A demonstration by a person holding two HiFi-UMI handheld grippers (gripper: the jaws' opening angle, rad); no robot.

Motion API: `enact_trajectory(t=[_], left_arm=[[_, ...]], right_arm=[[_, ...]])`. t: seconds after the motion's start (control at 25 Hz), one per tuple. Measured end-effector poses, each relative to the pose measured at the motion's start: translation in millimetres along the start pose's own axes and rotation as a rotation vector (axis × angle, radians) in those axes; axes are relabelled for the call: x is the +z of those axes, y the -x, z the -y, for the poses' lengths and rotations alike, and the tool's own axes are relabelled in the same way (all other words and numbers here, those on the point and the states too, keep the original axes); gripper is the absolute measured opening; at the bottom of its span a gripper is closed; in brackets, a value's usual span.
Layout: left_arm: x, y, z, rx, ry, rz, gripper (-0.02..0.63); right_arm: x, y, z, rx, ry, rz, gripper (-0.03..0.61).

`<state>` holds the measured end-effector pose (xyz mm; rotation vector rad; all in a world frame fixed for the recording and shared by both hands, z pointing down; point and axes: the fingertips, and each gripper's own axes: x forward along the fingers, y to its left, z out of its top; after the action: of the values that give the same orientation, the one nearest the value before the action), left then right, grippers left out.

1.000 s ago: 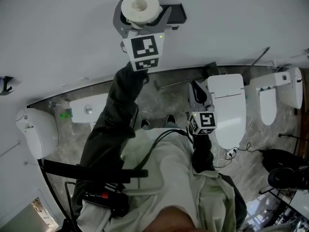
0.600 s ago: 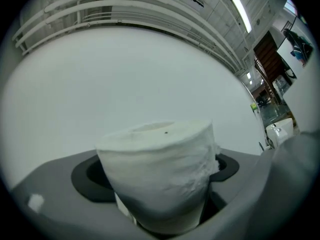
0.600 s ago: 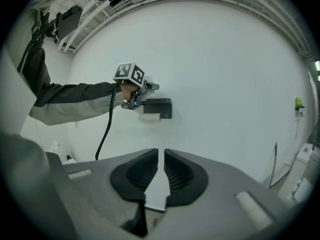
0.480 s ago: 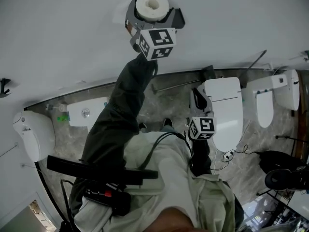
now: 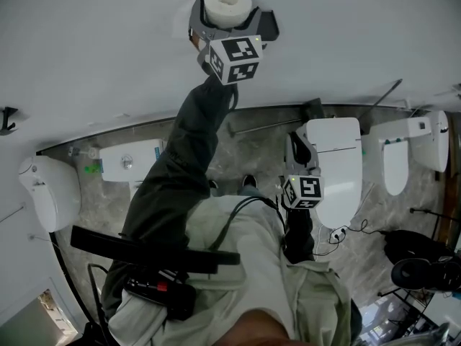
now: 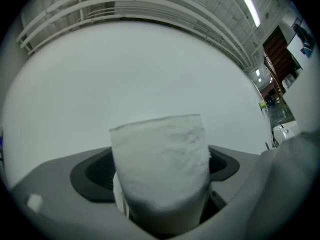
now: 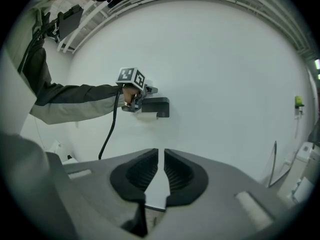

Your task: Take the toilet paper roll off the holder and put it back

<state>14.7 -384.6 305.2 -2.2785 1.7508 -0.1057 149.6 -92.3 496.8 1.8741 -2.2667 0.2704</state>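
The white toilet paper roll (image 5: 227,4) is up against the white wall, and my left gripper (image 5: 225,21) is shut on it, one jaw on each side. In the left gripper view the roll (image 6: 160,159) stands on end between the dark pads and fills the gap. The black holder (image 5: 265,24) shows just right of the roll, partly hidden by it. From the right gripper view the holder (image 7: 156,106) sits on the wall with the left gripper's marker cube (image 7: 131,77) beside it. My right gripper (image 5: 295,144) hangs lower, shut and holding nothing (image 7: 161,169).
White toilets (image 5: 335,164) (image 5: 403,157) stand on the marbled floor along the wall, with a cistern (image 5: 130,161) and another white fixture (image 5: 47,193) to the left. A black hook (image 5: 7,117) sticks out of the wall. Cables trail near the right toilet (image 5: 349,228).
My left gripper has carried the roll right along the wall to the holder, which now sits partly behind the roll. The right gripper has stayed in place.
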Motion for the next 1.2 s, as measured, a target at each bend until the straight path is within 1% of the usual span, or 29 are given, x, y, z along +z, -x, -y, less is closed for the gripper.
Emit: enact_trajectory(t=[0.04,0.16,0.2,0.28,0.4,0.44,0.52,0.56,0.6,0.64,0.72,0.84,0.96,1.0,1.08,1.2], left_arm=[[-1.6,3.3,-1.6,0.012,-0.004,-0.002,0.535],[0.7,9.0,-3.2,0.051,-0.091,0.009,0.535],[2.1,10.7,-2.7,0.056,-0.105,0.016,0.535],[3.5,16.8,-2.8,0.06,-0.088,0.029,0.535],[7.5,34.1,-7.8,0.062,-0.007,0.066,0.534],[10.1,41.7,-9.9,0.06,0.019,0.083,0.519],[17.3,60.0,-14.4,0.052,0.069,0.129,0.418],[21.1,70.7,-16.9,0.045,0.095,0.155,0.305],[23.9,81.9,-19.9,0.038,0.119,0.177,0.171],[25.0,93.2,-23.0,0.033,0.138,0.191,0.129],[22.7,115.5,-27.3,0.019,0.165,0.2,0.008],[8.8,145.0,-25.3,-0.033,0.17,0.166,0.008],[-12.4,173.5,-16.6,-0.104,0.116,0.098,0.006],[-19.0,184.2,-16.0,-0.112,0.106,0.077,0.007],[-27.3,207.3,-20.8,-0.096,0.112,0.053,0.008],[-28.8,240.5,-29.1,-0.068,0.16,0.045,0.008]], right_arm=[[-0.9,0.7,1.3,0.002,-0.001,0.0,0.026],[-2.8,1.7,6.0,0.006,-0.004,-0.001,0.026],[-3.2,2.5,7.1,0.007,-0.006,-0.002,0.026],[-3.9,4.4,8.2,0.01,-0.01,-0.001,0.026],[-5.7,5.3,7.7,0.02,-0.014,0.0,0.026],[-6.2,5.6,7.2,0.023,-0.014,0.0,0.026],[-6.9,6.1,5.3,0.031,-0.015,0.001,0.026],[-7.3,6.3,3.9,0.035,-0.015,0.001,0.026],[-7.7,6.3,2.2,0.04,-0.014,0.001,0.026],[-8.1,6.1,0.4,0.044,-0.014,0.001,0.026],[-8.6,6.1,-3.2,0.055,-0.012,0.001,0.026],[-8.9,4.9,-9.3,0.076,-0.009,0.001,0.026],[-9.5,0.6,-20.3,0.107,-0.01,0.0,0.026],[-9.3,-1.1,-25.7,0.121,-0.009,0.0,0.026],[-8.6,-4.7,-37.2,0.152,-0.002,0.002,0.026],[-8.3,-9.0,-53.3,0.183,0.013,0.007,0.026]])
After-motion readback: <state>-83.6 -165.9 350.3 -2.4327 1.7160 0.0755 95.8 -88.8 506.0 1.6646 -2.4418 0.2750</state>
